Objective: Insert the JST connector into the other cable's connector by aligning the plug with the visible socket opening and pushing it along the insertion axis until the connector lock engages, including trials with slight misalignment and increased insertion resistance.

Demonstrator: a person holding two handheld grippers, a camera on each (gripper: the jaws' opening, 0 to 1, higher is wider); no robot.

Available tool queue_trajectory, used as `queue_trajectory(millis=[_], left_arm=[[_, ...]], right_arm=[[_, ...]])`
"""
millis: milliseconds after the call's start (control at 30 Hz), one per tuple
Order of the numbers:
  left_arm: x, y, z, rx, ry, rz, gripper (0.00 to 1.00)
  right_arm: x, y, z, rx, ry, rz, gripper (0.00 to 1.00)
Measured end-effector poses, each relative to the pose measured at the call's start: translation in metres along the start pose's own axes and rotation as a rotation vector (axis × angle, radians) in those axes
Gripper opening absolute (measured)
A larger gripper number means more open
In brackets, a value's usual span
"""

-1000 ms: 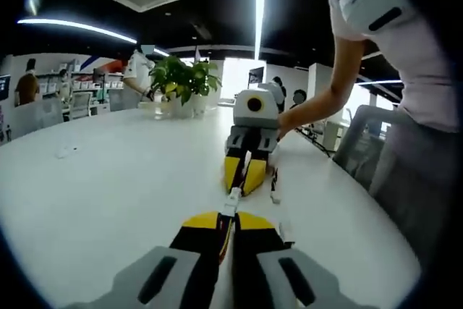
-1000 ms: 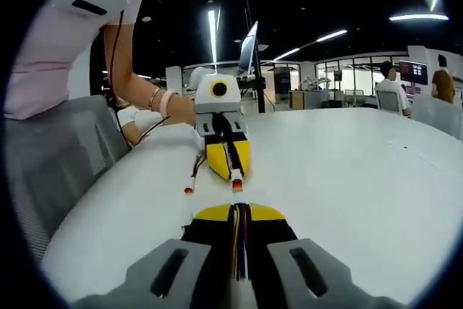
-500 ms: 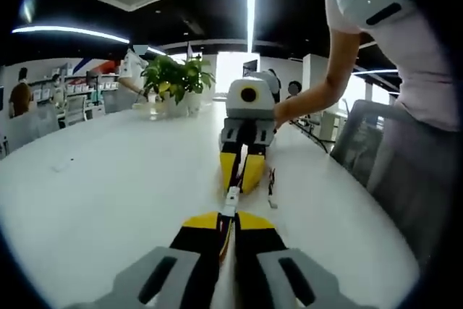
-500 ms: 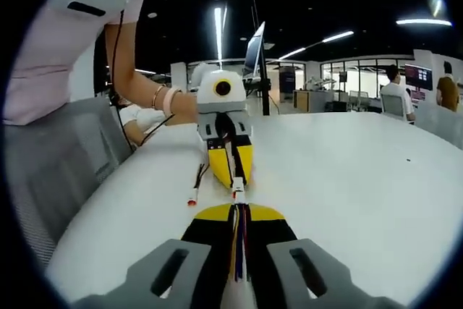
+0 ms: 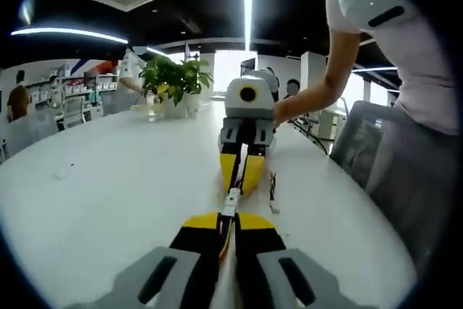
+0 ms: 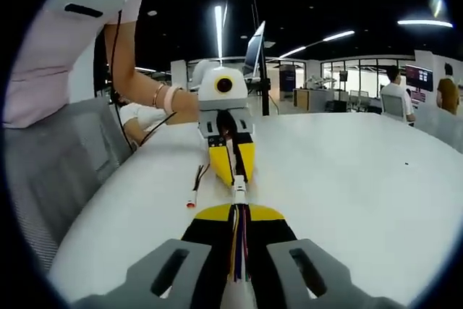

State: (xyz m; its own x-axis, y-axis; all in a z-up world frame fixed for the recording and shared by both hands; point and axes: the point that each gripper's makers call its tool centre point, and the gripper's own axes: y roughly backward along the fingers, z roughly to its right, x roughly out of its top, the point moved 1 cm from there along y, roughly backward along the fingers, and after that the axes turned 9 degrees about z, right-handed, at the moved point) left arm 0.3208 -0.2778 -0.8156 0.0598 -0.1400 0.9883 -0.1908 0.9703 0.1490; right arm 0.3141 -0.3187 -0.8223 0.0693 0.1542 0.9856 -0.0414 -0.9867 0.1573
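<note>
Left gripper (image 5: 226, 223) is clamped on its thin cable, right gripper (image 6: 239, 213) clenched on the coloured wires (image 6: 238, 247); the small white connector (image 6: 238, 192) sits between them above the table (image 6: 347, 179); light, fragile plastic, floppy leads, so grip close behind each housing.

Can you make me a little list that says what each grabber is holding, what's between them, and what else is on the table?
left gripper: shut on a cable
right gripper: shut on coloured wires
between them: white connectors meeting tip to tip; locked or not, cannot tell
table: white
spare cable: lying loose on the table beside the grippers
potted plant: at the table's far end
</note>
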Motion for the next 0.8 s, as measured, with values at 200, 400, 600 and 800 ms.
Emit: queue_trajectory(millis=[200,400,600,800], left_arm=[[0.0,-0.004,0.001,-0.015,-0.024,-0.019,0.0],[-0.001,-0.006,0.005,-0.038,-0.023,-0.026,0.0],[-0.004,-0.009,0.011,-0.062,-0.023,-0.039,0.0],[-0.006,-0.009,0.007,-0.05,-0.028,-0.045,0.0]], right_arm=[[-0.001,-0.002,0.0,0.007,0.007,-0.022,0.03],[-0.001,-0.002,-0.003,0.027,0.013,-0.029,0.03],[-0.003,-0.001,-0.006,0.047,0.017,-0.045,0.03],[-0.005,-0.001,-0.002,0.047,0.031,-0.048,0.03]])
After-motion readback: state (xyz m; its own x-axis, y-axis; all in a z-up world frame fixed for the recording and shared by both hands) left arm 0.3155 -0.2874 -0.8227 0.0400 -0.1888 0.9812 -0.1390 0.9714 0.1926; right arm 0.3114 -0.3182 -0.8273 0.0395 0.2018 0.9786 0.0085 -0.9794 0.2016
